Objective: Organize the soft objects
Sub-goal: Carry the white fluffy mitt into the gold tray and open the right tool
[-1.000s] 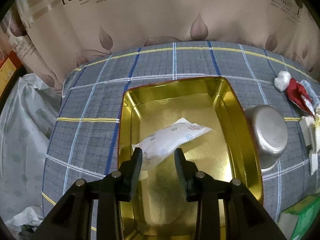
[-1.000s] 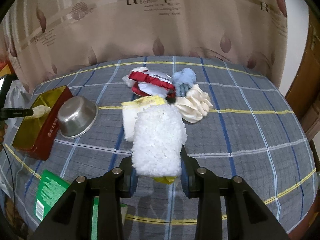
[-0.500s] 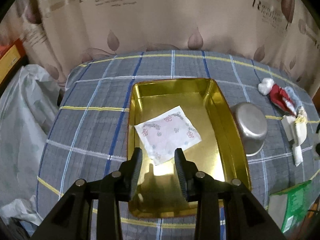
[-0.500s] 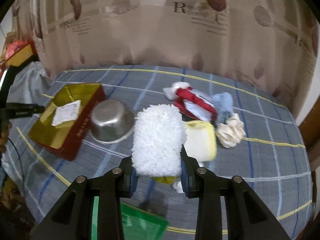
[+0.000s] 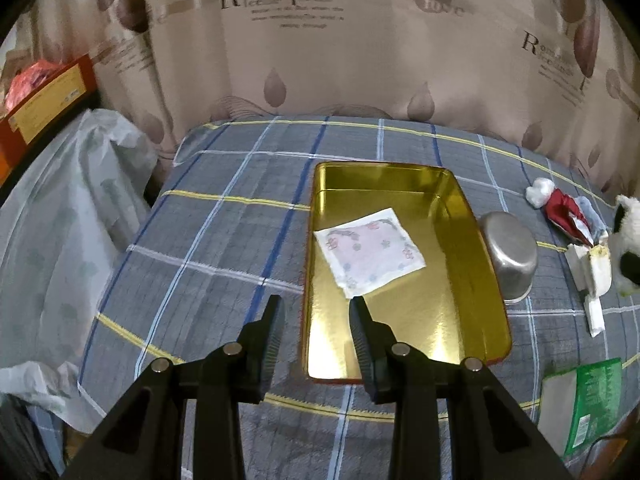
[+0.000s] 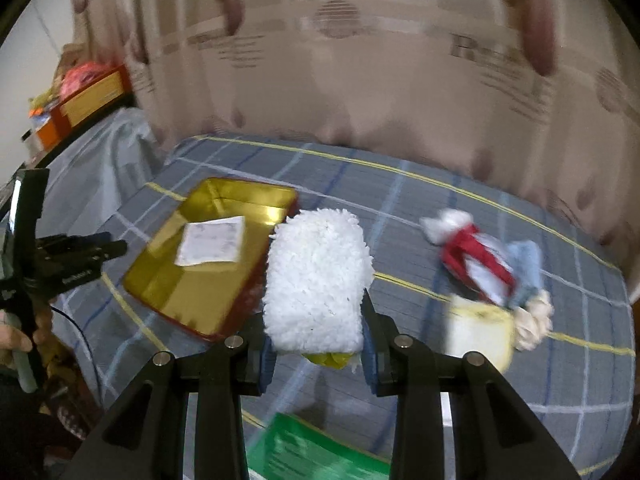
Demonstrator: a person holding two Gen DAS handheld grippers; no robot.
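A gold tin tray with a red outside lies on the plaid cloth; it also shows in the right wrist view. A white flowered soft pad lies flat in it, also in the right wrist view. My left gripper is open and empty, raised above the tray's near left edge. My right gripper is shut on a fluffy white mitt and holds it in the air just right of the tray. The mitt shows at the left wrist view's right edge.
A steel bowl lies upside down right of the tray. A pile of soft things lies further right: red-and-white cloth, blue cloth, cream scrunchie, yellow-white pad. A green packet lies near the front edge. A curtain hangs behind.
My left gripper let go of the flowered pad, which now lies flat in the tray, and pulled back up and left. My right gripper carried the white mitt left toward the tray.
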